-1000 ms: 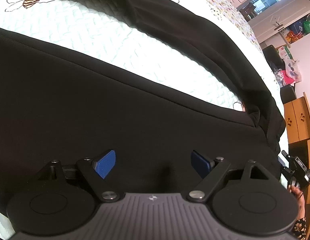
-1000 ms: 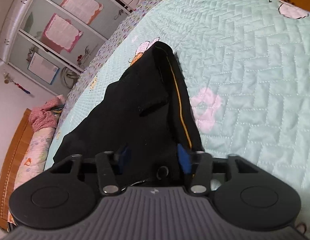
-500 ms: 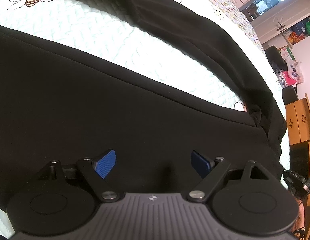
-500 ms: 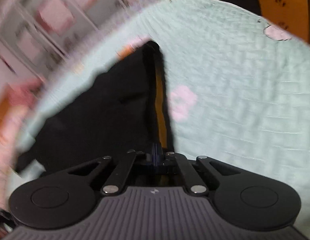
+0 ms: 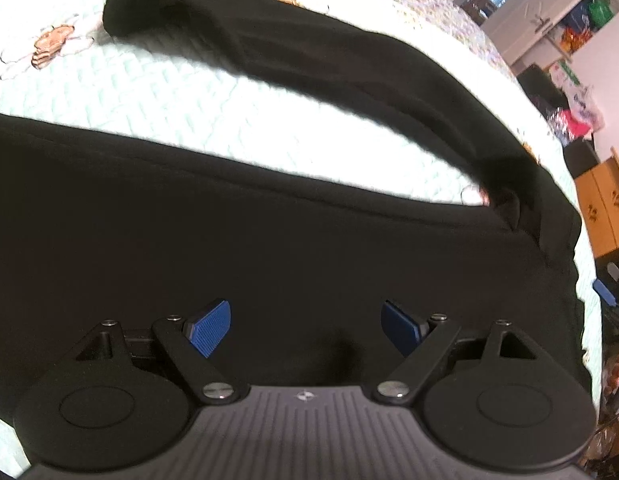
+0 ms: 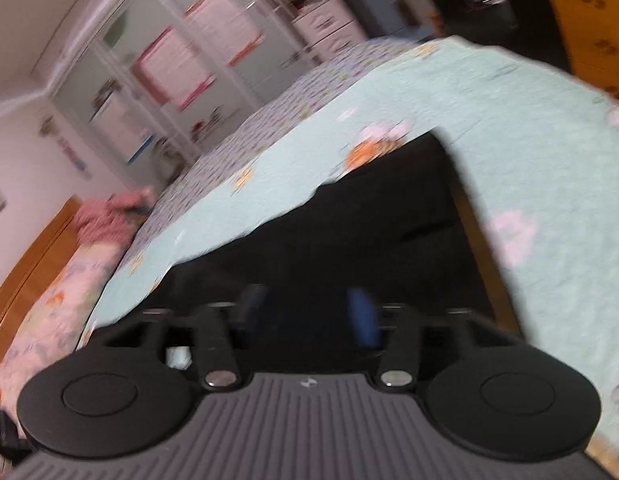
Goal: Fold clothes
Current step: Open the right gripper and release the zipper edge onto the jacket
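Note:
Black trousers (image 5: 269, 240) lie spread on a pale green quilted bed (image 5: 157, 96); one leg fills the foreground and the other leg (image 5: 329, 64) arcs across the back. My left gripper (image 5: 305, 326) is open and empty, its blue pads just above the near leg. In the blurred right wrist view the trousers (image 6: 369, 248) lie flat on the quilt (image 6: 529, 128). My right gripper (image 6: 307, 312) is open over the black cloth, with nothing between its fingers.
Bee prints (image 5: 49, 46) mark the quilt at the left. A wooden cabinet (image 5: 605, 208) and clutter stand beyond the bed's right side. White wardrobes (image 6: 181, 72), a wooden headboard (image 6: 33, 256) and pink bedding (image 6: 105, 216) show in the right wrist view.
My right gripper was shut on the trousers' waist half a second ago; now it has opened, let go and swung, blurring its view. My left gripper stays open and has shifted slightly.

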Demonstrator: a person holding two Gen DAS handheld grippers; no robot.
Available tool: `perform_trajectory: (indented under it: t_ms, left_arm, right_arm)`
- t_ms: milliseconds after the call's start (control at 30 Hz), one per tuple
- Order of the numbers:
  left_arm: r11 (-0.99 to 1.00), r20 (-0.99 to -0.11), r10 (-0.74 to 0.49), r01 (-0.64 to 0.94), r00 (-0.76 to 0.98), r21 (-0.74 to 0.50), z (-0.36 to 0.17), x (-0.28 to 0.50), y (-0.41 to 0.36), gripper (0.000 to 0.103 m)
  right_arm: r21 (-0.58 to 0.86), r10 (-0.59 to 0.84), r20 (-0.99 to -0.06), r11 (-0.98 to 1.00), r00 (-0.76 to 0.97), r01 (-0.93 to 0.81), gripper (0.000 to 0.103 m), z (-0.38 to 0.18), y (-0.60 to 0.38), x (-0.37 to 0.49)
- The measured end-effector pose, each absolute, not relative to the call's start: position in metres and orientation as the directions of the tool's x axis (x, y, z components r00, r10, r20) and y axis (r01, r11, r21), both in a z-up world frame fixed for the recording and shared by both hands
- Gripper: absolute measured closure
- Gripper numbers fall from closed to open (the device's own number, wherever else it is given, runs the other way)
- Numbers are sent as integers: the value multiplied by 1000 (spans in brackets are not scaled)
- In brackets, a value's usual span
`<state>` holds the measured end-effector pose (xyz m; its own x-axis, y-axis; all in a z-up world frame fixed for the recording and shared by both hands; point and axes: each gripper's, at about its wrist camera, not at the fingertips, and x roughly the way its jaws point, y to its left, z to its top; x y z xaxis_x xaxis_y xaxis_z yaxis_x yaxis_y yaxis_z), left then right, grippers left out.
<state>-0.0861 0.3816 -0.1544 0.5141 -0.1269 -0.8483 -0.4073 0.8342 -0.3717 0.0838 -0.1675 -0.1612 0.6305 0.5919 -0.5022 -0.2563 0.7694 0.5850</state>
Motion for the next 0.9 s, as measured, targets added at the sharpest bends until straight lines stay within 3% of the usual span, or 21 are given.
perform_trajectory:
  t_ms: [133, 233, 300, 533, 800, 867, 900]
  left_arm:
    - [859, -869, -119, -389, 480, -333, -169, -81, 374, 15]
    - [871, -864, -116, -367, 490, -325, -173, -77, 369, 0]
    - [872, -861, -117, -363, 495, -327, -176, -76, 367, 0]
    - [900, -861, -93, -326, 500, -287, -177, -77, 358, 0]
    - [908, -848, -101, -301, 520, -292, -178, -82, 360, 0]
    - [909, -846, -100, -299, 524, -292, -178, -83, 359, 0]
    - [910, -846, -97, -298, 524, -289, -178, -83, 358, 0]
  right_arm:
    - [546, 551, -649, 818, 525, -184, 38, -204, -140, 88]
    - [547, 509, -652, 829, 562, -116, 37, -201, -136, 80]
    - [497, 460, -671, 861, 581, -107, 36, -187, -125, 71]
    - [280, 423, -690, 904, 587, -322, 15, -146, -39, 24]
    - [170, 456, -661, 864, 595, -473, 13, -130, 64, -28]
    - [107, 406, -687, 876, 602, -469, 0, -138, 80, -30]
    - [81, 368, -722, 886, 586, -456, 0, -148, 87, -28]
